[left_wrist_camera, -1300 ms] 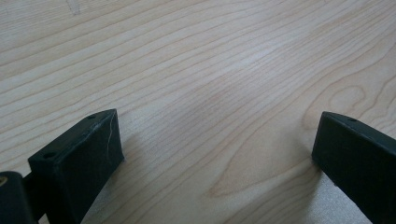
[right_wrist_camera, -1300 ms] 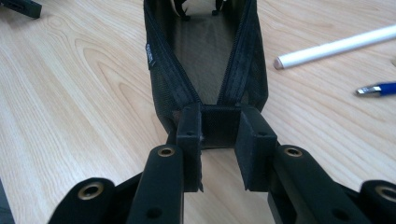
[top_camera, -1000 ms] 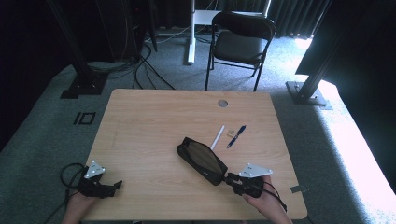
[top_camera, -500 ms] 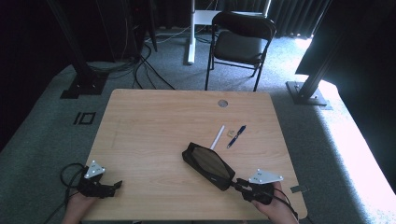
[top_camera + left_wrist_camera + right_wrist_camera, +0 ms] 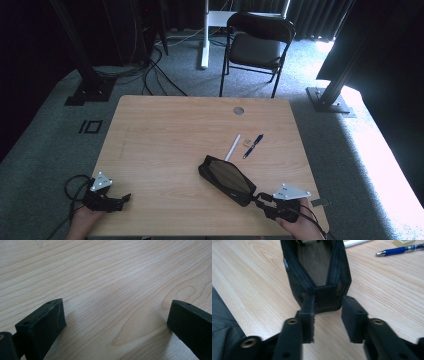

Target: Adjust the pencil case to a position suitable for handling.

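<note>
Near the counter's (image 5: 165, 130) front right corner lies the open black pouch (image 5: 226, 179); the right claw (image 5: 328, 315) has just been opening, jaws loosely flanking its end tab. Left claw (image 5: 112, 322) gapes wide, empty.

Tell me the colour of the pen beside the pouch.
Blue pen, clearest in the right gripper view.

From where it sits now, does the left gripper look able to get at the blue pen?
Probably not without a long move: the left gripper sits at the table's near left corner, the blue pen lies far across, beyond the black pouch.
</note>
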`<state>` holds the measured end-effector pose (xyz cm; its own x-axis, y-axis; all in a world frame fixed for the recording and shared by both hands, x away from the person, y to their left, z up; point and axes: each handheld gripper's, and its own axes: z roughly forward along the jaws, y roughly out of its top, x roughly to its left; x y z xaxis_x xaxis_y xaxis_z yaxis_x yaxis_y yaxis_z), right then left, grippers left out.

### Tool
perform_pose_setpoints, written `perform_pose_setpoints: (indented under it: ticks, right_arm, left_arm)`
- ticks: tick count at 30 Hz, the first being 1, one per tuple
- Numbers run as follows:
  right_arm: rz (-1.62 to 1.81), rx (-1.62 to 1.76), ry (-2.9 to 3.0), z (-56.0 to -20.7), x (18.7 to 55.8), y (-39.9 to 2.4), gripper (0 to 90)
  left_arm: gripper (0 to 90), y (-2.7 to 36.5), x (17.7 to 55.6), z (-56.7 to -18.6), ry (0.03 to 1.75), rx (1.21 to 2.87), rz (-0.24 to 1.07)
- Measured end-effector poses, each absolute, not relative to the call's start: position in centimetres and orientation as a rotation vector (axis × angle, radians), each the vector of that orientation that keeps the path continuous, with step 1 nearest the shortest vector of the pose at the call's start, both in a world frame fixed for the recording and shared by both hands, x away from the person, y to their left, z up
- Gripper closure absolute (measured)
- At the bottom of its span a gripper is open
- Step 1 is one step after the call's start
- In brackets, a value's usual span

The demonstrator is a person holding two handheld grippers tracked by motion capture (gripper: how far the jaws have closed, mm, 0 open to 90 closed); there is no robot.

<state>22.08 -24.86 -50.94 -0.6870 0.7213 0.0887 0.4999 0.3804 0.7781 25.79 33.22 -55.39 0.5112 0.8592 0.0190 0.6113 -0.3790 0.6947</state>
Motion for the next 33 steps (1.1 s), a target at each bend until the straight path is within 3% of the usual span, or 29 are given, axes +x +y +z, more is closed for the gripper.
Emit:
perform_pose_setpoints:
  ticks: [7,19,33]
  right_arm:
    - [1.252,1.103,2.316,-50.3,21.8,-26.1,51.7]
    - [1.237,1.24,2.181,-51.0,23.7,-29.4,49.6]
    - [1.207,1.313,2.143,-52.3,27.7,-28.6,49.7]
  left_arm:
    - [1.9,33.2,25.8,-55.4,1.195,2.121,0.506]
    - [2.0,33.2,25.8,-55.4,1.195,2.122,0.507]
    - [2.0,33.2,25.8,-55.4,1.196,2.122,0.506]
